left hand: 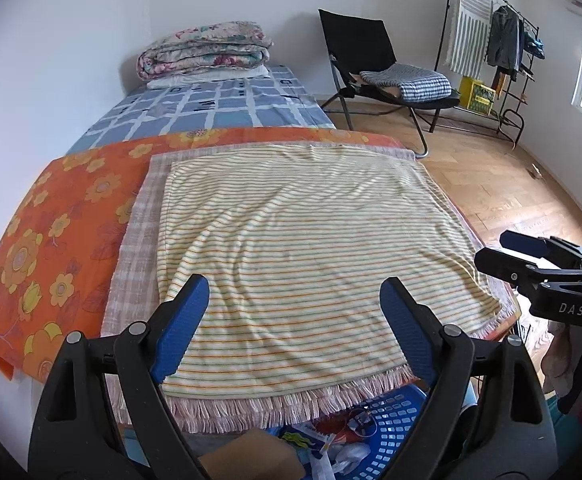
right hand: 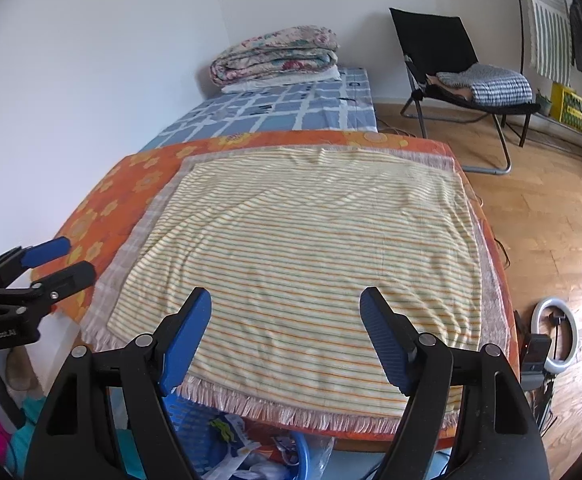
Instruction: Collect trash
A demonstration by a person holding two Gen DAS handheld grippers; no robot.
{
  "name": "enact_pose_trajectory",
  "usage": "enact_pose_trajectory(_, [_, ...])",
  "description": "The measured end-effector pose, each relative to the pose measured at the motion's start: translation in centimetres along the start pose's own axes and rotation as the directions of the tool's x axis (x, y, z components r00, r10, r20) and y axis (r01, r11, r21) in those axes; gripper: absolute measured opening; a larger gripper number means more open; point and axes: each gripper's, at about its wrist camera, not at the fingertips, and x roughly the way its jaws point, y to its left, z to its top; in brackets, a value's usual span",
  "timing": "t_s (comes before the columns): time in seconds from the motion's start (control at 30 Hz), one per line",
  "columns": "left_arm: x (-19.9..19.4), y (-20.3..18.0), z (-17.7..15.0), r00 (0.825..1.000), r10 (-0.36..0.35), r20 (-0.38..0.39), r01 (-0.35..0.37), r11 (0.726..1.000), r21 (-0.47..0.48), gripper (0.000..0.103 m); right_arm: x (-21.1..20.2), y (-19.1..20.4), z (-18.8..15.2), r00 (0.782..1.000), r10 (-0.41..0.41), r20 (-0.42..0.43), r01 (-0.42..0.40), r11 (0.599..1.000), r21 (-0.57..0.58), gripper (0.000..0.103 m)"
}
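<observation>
A blue plastic basket (left hand: 395, 412) (right hand: 187, 420) sits below the near edge of the table, holding trash (left hand: 315, 440) (right hand: 235, 436): wrappers and crumpled plastic. My left gripper (left hand: 295, 282) (right hand: 77, 257) hovers open above the near left part of a yellow striped cloth (left hand: 303, 232) (right hand: 299, 248), nothing between its fingers. To its right, my right gripper (right hand: 286, 294) (left hand: 495, 248) is open too and holds nothing. No loose trash shows on the cloth.
The striped cloth lies on a fringed pink cloth over an orange flowered cover (left hand: 51, 240). Behind is a bed (left hand: 211, 108) with a folded quilt (left hand: 207, 50). A black folding chair (left hand: 371, 64), clothes rack (left hand: 503, 40) and ring light (right hand: 555, 332) stand on the wooden floor at the right.
</observation>
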Motion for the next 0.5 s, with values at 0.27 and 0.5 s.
enact_pose_trajectory(0.27, [0.04, 0.16, -0.07, 1.000, 0.009, 0.000, -0.009, 1.000, -0.015, 0.096, -0.04, -0.72, -0.22, 1.000, 0.003, -0.002, -0.003, 0.999, 0.039, 0.077])
enact_pose_trajectory(0.5, [0.04, 0.14, -0.15, 1.000, 0.021, -0.001, -0.021, 1.000, -0.017, 0.097, 0.09, -0.43, -0.39, 1.000, -0.002, -0.008, 0.002, 1.000, 0.031, 0.077])
